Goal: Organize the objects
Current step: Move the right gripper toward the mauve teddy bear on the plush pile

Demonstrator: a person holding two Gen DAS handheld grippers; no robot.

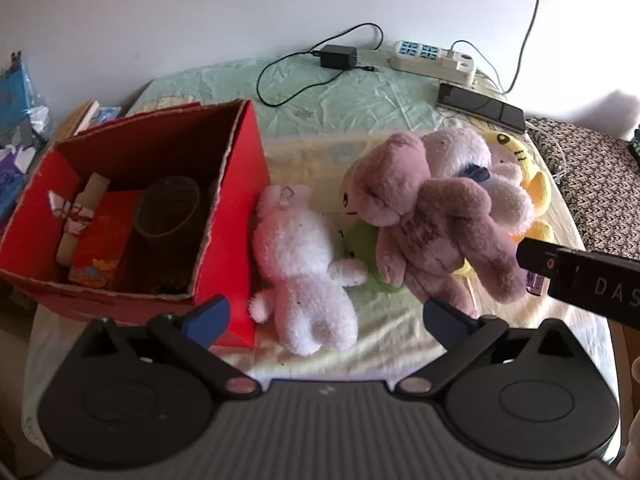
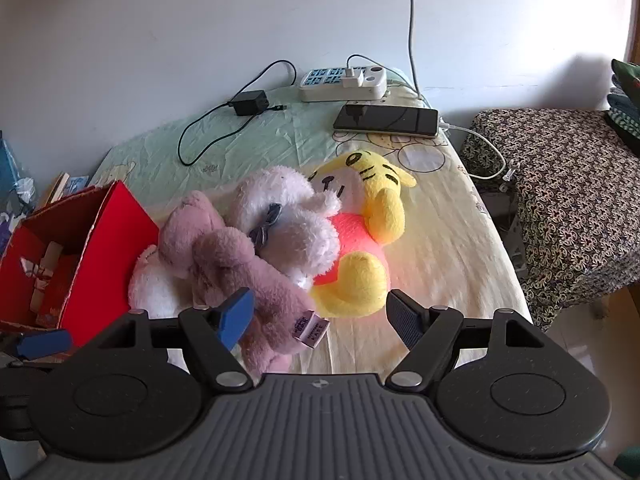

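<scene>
Right now we hold both grippers above the near edge of the bed with its pale green and cream sheet (image 2: 440,216). Our left gripper (image 1: 326,316) has its blue-padded fingers spread wide with nothing between them, hovering over the fluffy white plush bear (image 1: 304,264), which lies face down just beside the right wall of the open red cardboard box (image 1: 236,184). The box sits at the bed's left edge and holds a dark round container (image 1: 168,212). Our right gripper (image 2: 320,312) is likewise spread and empty, near the foot of the mauve plush bear (image 2: 240,264). That bear lies on top of a pale lilac plush toy (image 2: 288,216), which rests against the yellow tiger plush with a pink belly (image 2: 368,216). Toward the far edge lie a white power strip (image 2: 344,84), a black phone (image 2: 386,120) and a black adapter (image 2: 250,102).
</scene>
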